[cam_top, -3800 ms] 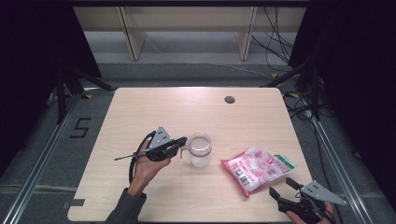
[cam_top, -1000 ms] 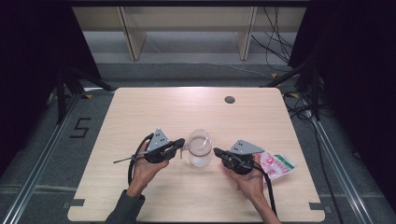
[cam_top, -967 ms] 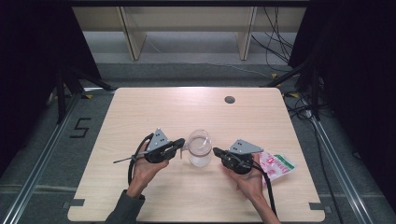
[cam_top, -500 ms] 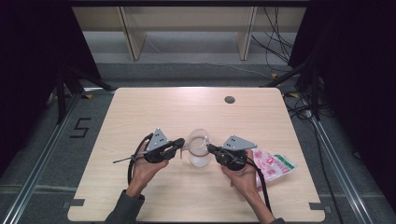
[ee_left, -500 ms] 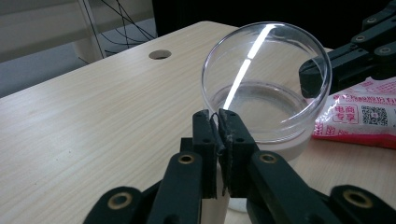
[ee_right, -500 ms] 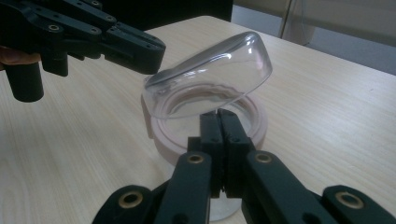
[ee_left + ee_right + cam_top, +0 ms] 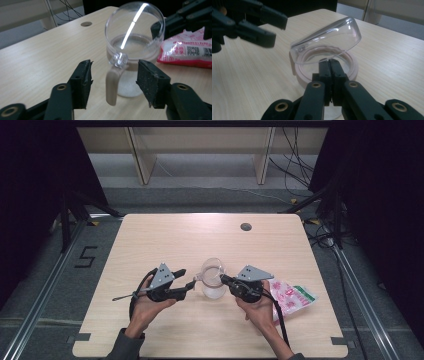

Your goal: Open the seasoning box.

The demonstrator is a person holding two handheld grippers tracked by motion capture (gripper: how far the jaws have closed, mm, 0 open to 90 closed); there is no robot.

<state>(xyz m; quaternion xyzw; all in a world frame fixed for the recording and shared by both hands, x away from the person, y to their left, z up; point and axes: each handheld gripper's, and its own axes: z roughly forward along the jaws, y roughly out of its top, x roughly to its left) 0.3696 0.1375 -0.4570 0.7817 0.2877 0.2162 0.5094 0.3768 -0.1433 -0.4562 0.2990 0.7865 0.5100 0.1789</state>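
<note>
Jar [image 7: 214, 285]: clear glass jar with a pale collar round its mouth and a hinged domed lid, standing on the wooden table [image 7: 165, 240] between the two hands; it is the landmark for every line below.
Lid [image 7: 327, 42]: swung up and tilted over the jar's mouth, not yet fully back; in the right gripper view it stands open like a raised visor.
Latch handle [image 7: 111, 86]: pale strap hanging down the jar's near side, free, with a small clear knob above it.
Left gripper [image 7: 113, 85]: just to the jar's left, level with its latch handle; its jaws have just been opening and now stand well apart on either side of the handle, pads not pressing on it, so nothing is held.
Right gripper [image 7: 329, 66]: just to the jar's right, jaws pressed together at the jar's rim under the lid's edge; whether they pinch the lid's edge or only prop it I cannot tell.
Pink packet [image 7: 292, 296]: lying flat on the table to the jar's right, beyond the right hand, untouched.
Done, by my reading: latch freed and let go, lid lifted off its seat.
Left, by my reading: swing the lid fully open; the packet probably comes into play afterwards, perhaps for filling.
</note>
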